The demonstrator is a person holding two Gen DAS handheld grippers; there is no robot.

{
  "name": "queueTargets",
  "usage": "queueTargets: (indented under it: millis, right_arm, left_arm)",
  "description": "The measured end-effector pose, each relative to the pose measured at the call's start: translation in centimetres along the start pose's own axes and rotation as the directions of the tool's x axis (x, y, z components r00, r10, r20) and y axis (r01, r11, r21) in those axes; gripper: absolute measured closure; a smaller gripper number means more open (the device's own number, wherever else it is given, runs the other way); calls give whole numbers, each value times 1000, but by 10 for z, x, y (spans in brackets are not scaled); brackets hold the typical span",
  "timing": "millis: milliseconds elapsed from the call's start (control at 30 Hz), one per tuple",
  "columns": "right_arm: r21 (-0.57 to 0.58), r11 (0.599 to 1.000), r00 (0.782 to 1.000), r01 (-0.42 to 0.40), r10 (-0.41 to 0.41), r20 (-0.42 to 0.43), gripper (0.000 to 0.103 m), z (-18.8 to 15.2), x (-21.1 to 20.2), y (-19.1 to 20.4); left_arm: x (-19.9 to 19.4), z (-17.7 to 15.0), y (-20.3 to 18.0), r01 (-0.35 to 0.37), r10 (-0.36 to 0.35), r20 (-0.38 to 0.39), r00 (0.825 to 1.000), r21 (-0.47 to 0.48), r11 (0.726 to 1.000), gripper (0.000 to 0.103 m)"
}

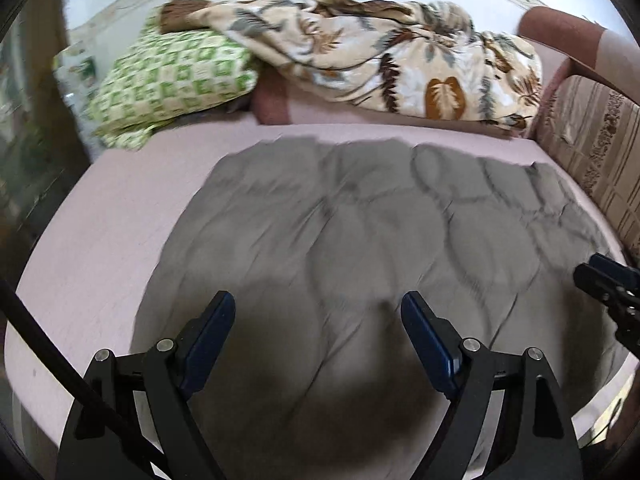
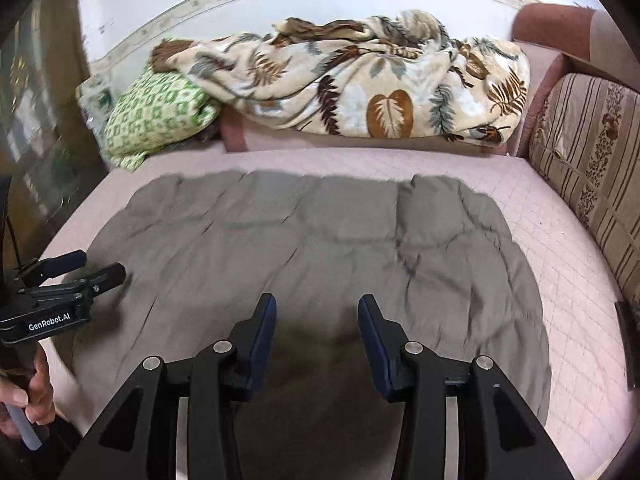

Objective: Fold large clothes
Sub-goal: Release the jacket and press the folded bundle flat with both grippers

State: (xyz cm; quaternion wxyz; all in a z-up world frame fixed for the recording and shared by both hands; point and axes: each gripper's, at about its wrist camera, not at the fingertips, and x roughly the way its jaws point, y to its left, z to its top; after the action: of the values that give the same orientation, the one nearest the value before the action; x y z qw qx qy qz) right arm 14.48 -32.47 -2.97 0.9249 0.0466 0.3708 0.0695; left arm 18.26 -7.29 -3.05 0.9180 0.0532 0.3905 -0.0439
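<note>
A grey quilted garment lies spread flat on the pink bed sheet; it also shows in the right wrist view. My left gripper is open and empty, held above the garment's near part. My right gripper is open and empty, also above the garment's near edge. The right gripper shows at the right edge of the left wrist view. The left gripper shows at the left of the right wrist view, over the garment's left edge.
A leaf-patterned blanket and a green checked pillow lie heaped along the far side of the bed by the wall. A striped sofa cushion stands on the right. Bare pink sheet lies right of the garment.
</note>
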Motion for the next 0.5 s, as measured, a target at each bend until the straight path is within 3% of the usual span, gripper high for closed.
queueTargets:
  millis: [200, 500]
  right_arm:
    - [-11, 1000, 1000, 11, -11, -16, 54, -25, -2, 17]
    - [-75, 995, 994, 68, -74, -84, 49, -36, 32, 26]
  left_arm:
    - [4, -17, 3, -2, 2, -9, 1000, -6, 1000, 18]
    - [22, -18, 1, 11, -11, -39, 999, 7, 1000, 18]
